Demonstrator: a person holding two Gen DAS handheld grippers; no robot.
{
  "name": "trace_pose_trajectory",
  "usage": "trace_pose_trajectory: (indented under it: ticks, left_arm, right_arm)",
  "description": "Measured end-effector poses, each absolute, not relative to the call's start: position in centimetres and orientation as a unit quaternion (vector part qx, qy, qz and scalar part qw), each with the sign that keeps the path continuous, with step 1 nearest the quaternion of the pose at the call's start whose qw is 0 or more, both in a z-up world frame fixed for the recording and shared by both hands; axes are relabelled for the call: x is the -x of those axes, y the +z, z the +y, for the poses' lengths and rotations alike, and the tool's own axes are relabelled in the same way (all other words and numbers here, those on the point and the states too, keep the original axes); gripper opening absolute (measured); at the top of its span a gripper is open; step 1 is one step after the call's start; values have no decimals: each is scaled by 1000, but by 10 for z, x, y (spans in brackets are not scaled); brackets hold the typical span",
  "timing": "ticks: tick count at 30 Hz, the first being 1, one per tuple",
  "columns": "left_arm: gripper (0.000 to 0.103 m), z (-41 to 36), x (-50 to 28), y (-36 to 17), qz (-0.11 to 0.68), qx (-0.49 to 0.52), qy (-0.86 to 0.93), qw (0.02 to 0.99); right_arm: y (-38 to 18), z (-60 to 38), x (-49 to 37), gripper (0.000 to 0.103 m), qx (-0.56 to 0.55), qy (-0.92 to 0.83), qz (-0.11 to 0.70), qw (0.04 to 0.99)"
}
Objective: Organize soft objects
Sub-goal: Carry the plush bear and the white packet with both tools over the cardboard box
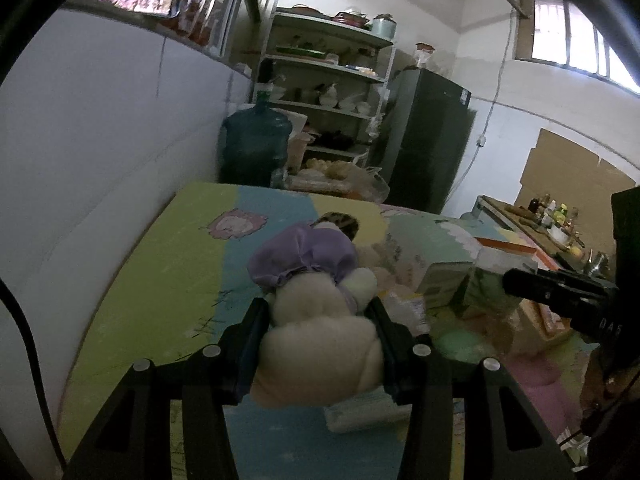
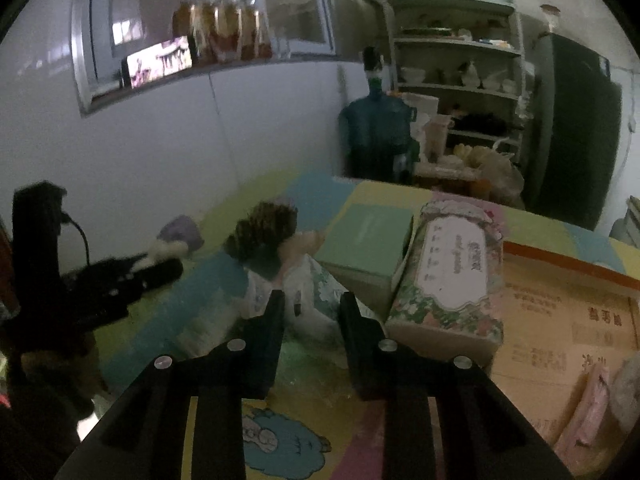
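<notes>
My left gripper (image 1: 318,308) is shut on a white plush toy in a purple dress (image 1: 316,312) and holds it above the colourful play mat (image 1: 160,264). The toy fills the gap between the fingers. The left gripper also shows at the left of the right wrist view (image 2: 160,266), with the toy's purple dress (image 2: 182,232) past it. My right gripper (image 2: 312,300) is open and empty, low over the mat in front of a white patterned soft pack (image 2: 312,300). A brown fuzzy plush (image 2: 266,232) lies just beyond that pack.
A floral tissue pack (image 2: 452,272) and a green box (image 2: 366,236) sit right of the right gripper. An orange cardboard box (image 2: 568,312) lies at far right. A blue water jug (image 1: 256,140), shelves (image 1: 332,80) and a dark fridge (image 1: 432,136) stand behind the mat. A white wall runs along the left.
</notes>
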State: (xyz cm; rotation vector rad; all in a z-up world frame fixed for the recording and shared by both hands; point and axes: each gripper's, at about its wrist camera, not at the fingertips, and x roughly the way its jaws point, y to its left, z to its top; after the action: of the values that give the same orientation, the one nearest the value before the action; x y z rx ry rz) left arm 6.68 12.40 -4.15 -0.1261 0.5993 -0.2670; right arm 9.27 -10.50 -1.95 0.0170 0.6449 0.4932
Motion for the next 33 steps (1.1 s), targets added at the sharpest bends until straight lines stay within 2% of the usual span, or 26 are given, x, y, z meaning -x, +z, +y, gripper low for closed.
trace_pose_trajectory:
  ticks: [33]
  left_arm:
    - [50,-1,-64,2,260,30,-222,939]
  right_arm:
    - [15,-201,-44,28,-56,184,235,953]
